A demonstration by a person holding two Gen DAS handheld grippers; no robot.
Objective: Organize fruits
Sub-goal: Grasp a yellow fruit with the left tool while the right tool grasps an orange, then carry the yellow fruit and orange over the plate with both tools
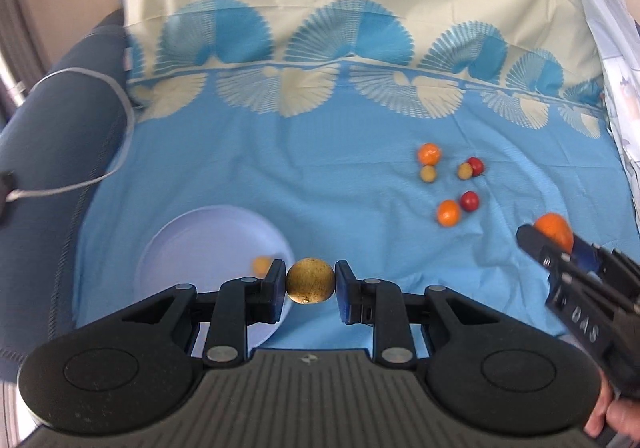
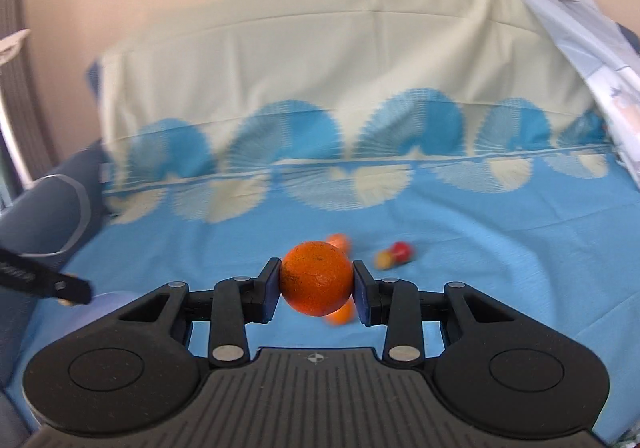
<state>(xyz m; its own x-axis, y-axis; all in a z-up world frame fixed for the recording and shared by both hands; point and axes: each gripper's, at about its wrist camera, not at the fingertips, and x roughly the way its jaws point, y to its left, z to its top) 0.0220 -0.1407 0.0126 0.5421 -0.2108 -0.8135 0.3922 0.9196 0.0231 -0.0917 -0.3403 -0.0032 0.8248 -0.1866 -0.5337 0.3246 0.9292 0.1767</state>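
Note:
My left gripper [image 1: 310,284] is shut on a yellow-brown round fruit [image 1: 310,280], held beside the right rim of a pale lilac plate [image 1: 192,248] that holds one small yellow fruit [image 1: 261,264]. My right gripper [image 2: 316,286] is shut on an orange [image 2: 316,278]; it also shows in the left wrist view [image 1: 554,234] at the right. On the blue sheet lie two oranges [image 1: 429,153], [image 1: 448,212], two yellow fruits [image 1: 427,173], [image 1: 465,170] and two red fruits [image 1: 475,166], [image 1: 469,201].
The blue and cream patterned sheet [image 1: 320,175] covers a seat and rises at the back. A dark blue armrest [image 1: 52,151] with a white cable [image 1: 120,135] is on the left. A pale cloth [image 1: 616,59] hangs at the right.

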